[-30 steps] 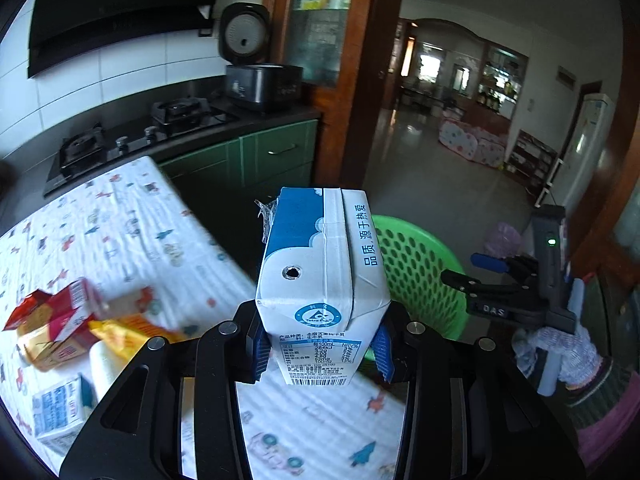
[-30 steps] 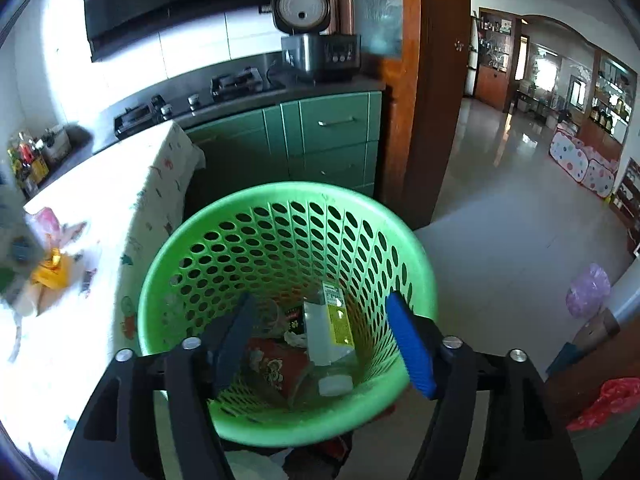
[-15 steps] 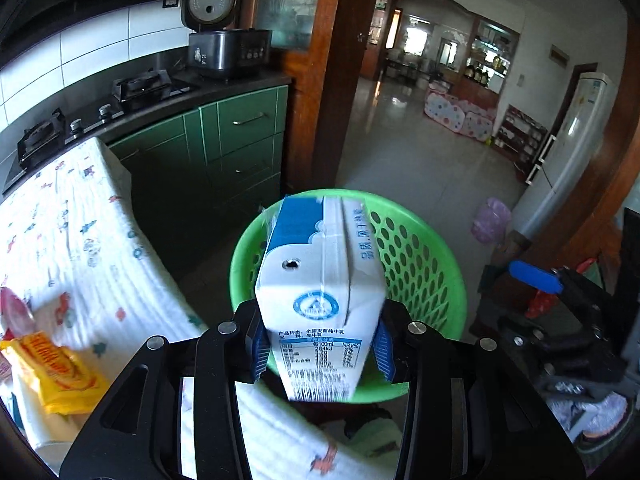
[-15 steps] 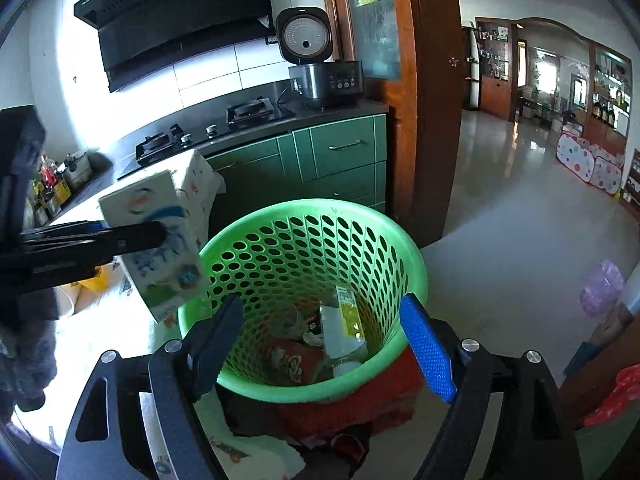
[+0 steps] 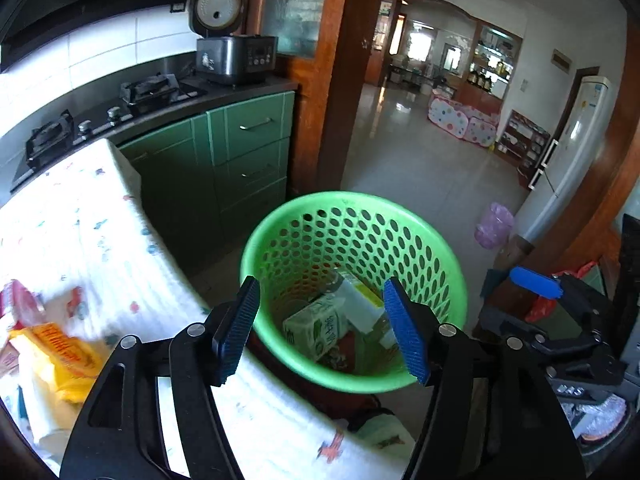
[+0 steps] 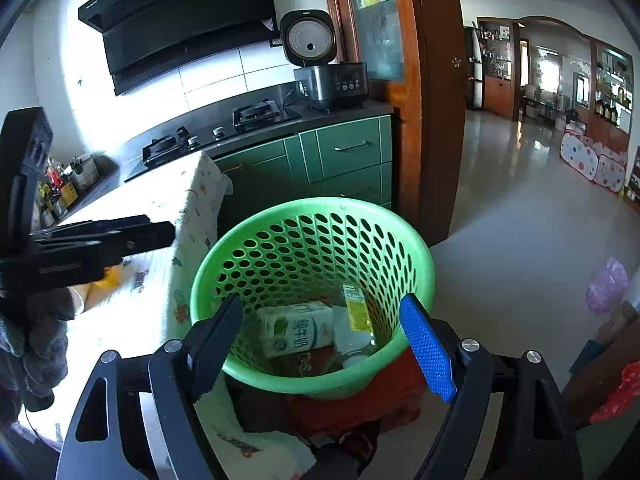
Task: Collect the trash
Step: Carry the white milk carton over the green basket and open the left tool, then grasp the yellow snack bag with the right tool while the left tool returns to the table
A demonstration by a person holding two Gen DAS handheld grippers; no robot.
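The left gripper (image 5: 322, 330) hovers above the green basket (image 5: 448, 256); its jaws are opening, with nothing between them. The right gripper (image 6: 322, 344) stands with jaws wide and empty over the same basket. A green-and-white carton (image 6: 298, 330) lies inside the basket among other trash. A yellow packet (image 5: 60, 350) rests on the cloth-covered counter (image 5: 80, 232).
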